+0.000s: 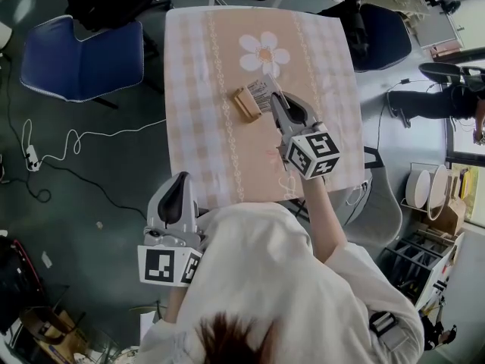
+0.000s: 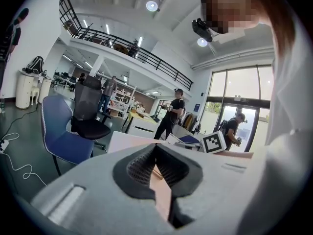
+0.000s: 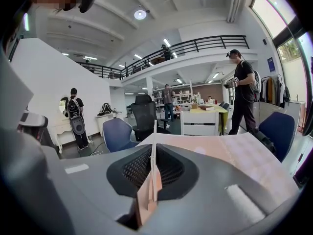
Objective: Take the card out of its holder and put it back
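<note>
On the pink checked tablecloth [image 1: 204,67] lies a small wooden card holder [image 1: 243,105]. A white printed card [image 1: 258,91] stands tilted at the holder's right side, and my right gripper [image 1: 274,101] is shut on it. Whether the card's lower edge sits in the slot I cannot tell. The right gripper view shows the card [image 3: 153,133] edge-on, pinched between the ribbed pads of the right gripper [image 3: 152,155]; the holder is hidden there. My left gripper [image 1: 179,180] hangs off the table's near left edge, beside the person's body. The left gripper [image 2: 156,153] has its tips together on nothing.
A blue chair [image 1: 79,55] stands left of the table and a dark office chair [image 1: 379,32] at its far right corner. A white cable [image 1: 76,139] trails over the floor on the left. Shelves and boxes [image 1: 432,226] crowd the right side.
</note>
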`<state>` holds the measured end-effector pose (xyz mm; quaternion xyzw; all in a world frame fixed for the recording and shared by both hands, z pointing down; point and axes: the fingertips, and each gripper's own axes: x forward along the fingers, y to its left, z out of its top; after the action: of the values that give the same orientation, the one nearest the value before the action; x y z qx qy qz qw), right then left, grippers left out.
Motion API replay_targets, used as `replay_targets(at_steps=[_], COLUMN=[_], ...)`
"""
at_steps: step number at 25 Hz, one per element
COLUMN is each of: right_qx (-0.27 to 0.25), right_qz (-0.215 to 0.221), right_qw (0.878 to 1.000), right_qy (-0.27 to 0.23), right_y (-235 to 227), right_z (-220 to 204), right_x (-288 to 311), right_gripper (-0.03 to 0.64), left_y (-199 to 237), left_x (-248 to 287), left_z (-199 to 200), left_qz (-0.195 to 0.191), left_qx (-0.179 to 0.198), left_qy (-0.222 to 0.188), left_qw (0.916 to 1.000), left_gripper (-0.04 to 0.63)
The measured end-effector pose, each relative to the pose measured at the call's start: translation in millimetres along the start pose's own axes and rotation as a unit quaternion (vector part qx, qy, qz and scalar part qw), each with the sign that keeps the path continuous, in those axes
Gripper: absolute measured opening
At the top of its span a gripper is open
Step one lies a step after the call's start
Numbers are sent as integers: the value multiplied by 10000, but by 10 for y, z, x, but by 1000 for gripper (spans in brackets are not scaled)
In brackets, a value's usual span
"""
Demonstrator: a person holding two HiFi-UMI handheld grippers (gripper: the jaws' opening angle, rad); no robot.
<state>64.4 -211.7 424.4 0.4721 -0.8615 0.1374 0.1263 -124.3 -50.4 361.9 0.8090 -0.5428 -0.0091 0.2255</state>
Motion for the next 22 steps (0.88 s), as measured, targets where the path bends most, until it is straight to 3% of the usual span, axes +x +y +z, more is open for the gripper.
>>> replay_targets(at_steps=[22], right_qx=[-24], right_qz=[83], right_qw=[9998], right_qy=[205], right_y=[43], right_z=[-149], right_x=[103], right_gripper=[15], left_y=[50], left_x=[14], left_z=[-1], left_qz=[71], left_qx=[-107], left_qy=[11], left_qw=[9999], left_gripper=[0])
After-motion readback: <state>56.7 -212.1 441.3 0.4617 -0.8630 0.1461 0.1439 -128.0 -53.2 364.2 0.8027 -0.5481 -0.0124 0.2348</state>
